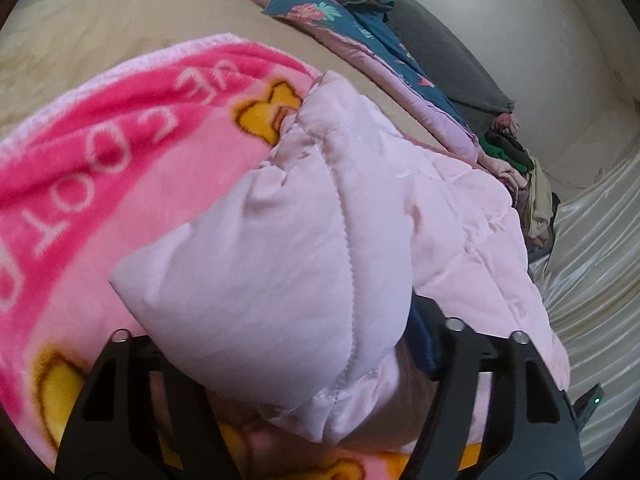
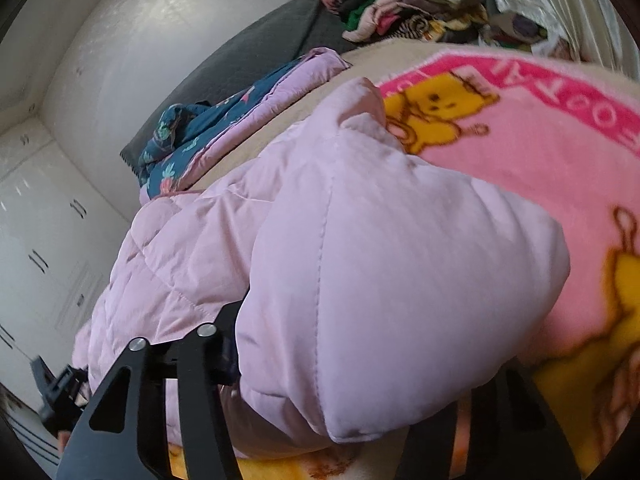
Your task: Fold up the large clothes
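Note:
A pale pink quilted puffer jacket (image 1: 360,208) lies on a pink fleece blanket (image 1: 120,152) with yellow bear prints. My left gripper (image 1: 288,364) is shut on a padded corner of the jacket, which bulges up between its black fingers (image 1: 516,396). In the right wrist view the same jacket (image 2: 224,248) lies on the blanket (image 2: 520,152), and my right gripper (image 2: 360,384) is shut on another padded corner, which covers the fingertips. The right finger is mostly hidden under the fabric.
A folded teal floral quilt with lilac lining (image 1: 360,40) lies beyond the jacket on the beige bed cover (image 1: 100,32). A grey blanket (image 2: 256,52) and a heap of mixed clothes (image 2: 400,12) are behind. Silvery curtain (image 1: 600,264) at right; white cupboards (image 2: 40,232).

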Demonstrator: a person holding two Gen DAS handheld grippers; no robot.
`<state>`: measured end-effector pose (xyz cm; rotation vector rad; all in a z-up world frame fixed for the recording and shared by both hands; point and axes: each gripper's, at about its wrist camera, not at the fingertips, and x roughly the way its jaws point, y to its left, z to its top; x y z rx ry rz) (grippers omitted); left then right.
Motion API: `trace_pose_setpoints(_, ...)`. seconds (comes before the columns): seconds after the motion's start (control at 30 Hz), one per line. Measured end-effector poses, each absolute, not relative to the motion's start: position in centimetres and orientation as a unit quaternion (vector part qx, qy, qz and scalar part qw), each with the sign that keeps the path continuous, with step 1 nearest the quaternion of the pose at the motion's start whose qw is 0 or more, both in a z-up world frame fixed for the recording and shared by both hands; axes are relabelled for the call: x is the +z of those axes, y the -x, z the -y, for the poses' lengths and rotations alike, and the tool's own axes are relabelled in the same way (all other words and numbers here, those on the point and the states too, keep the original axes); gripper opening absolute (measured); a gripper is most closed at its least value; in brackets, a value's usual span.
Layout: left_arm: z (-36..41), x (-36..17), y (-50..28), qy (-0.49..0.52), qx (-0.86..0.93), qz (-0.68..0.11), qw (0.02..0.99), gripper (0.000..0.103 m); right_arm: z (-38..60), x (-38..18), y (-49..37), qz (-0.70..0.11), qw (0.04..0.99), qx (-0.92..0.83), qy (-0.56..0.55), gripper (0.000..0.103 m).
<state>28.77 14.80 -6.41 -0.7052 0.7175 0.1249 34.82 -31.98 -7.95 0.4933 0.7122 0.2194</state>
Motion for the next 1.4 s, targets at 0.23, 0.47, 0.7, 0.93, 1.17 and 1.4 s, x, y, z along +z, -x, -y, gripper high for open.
trace_pose_setpoints(0.23, -13.7, -4.7, -29.0, 0.284, 0.062, -0.336, 0.896, 0.041, 31.0, -6.6, -34.3, -0.336, 0.915, 0.102, -0.198, 0.040)
trace_pose_setpoints(0.47, -13.2, -2.4, -28.5, 0.245, 0.063, -0.317, 0.914, 0.034, 30.0, -4.1, -33.0, -0.310, 0.931, 0.116, -0.156, 0.034)
trace_pose_setpoints(0.7, -12.6, 0.8, -26.5, 0.220, 0.060, -0.289, 0.930, 0.032, 29.2, -0.2, -29.8, -0.279, 0.944, 0.143, -0.102, 0.032)
trace_pose_setpoints(0.93, -12.3, 2.4, -23.4, 0.214, 0.057, -0.277, 0.935, 0.032, 29.5, 1.4, -26.3, -0.275, 0.944, 0.158, -0.088, 0.032)
trace_pose_setpoints(1.17, -12.2, 2.7, -20.7, 0.218, 0.049, -0.275, 0.935, 0.032, 29.9, 1.5, -23.7, -0.282, 0.942, 0.157, -0.088, 0.032)
trace_pose_setpoints(1.4, -12.2, 2.6, -18.8, 0.219, 0.049, -0.275, 0.935, 0.032, 30.2, 1.5, -21.9, -0.285, 0.941, 0.157, -0.091, 0.032)
